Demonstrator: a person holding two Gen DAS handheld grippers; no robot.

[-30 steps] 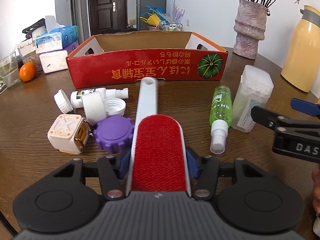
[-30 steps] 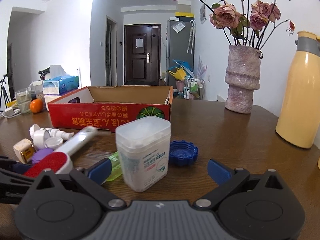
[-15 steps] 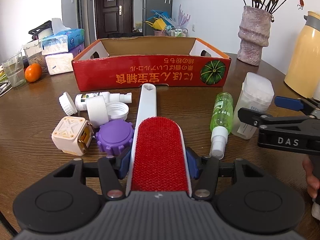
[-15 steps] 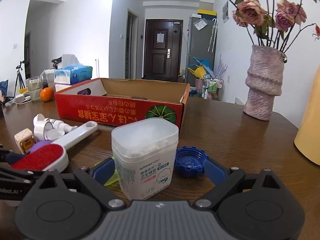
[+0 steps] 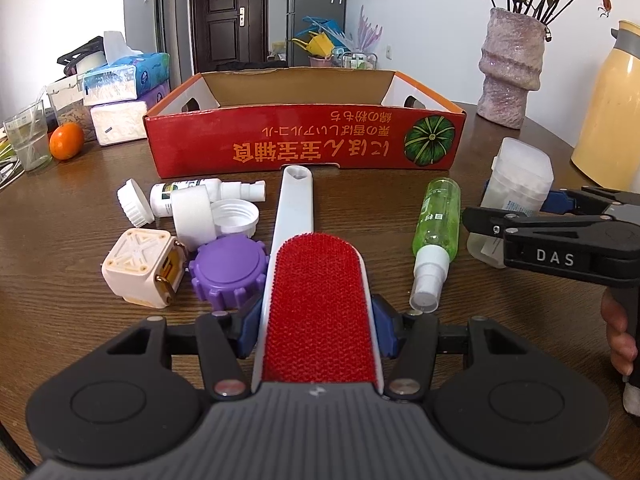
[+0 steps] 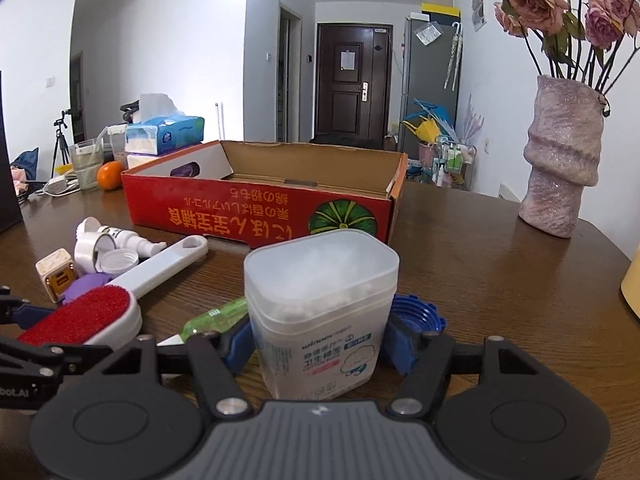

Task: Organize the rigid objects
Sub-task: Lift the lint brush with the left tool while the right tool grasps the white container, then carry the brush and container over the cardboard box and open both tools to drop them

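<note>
My left gripper is shut on the red head of a lint brush, whose white handle points at the red cardboard box. The brush lies on the table. My right gripper is closing on a translucent cotton swab tub. Its blue pads touch the tub's two sides low down, and the tub stands upright on the table. In the left wrist view the right gripper comes in from the right around the tub.
A green spray bottle lies between brush and tub. Left of the brush sit a purple cap, a cream cube, a white bottle and white caps. A blue cap is behind the tub. A vase and a yellow thermos stand at the right.
The right gripper came forward around the tub and its jaws narrowed from wide open until the pads met the tub's sides. The left gripper and brush stayed put.
</note>
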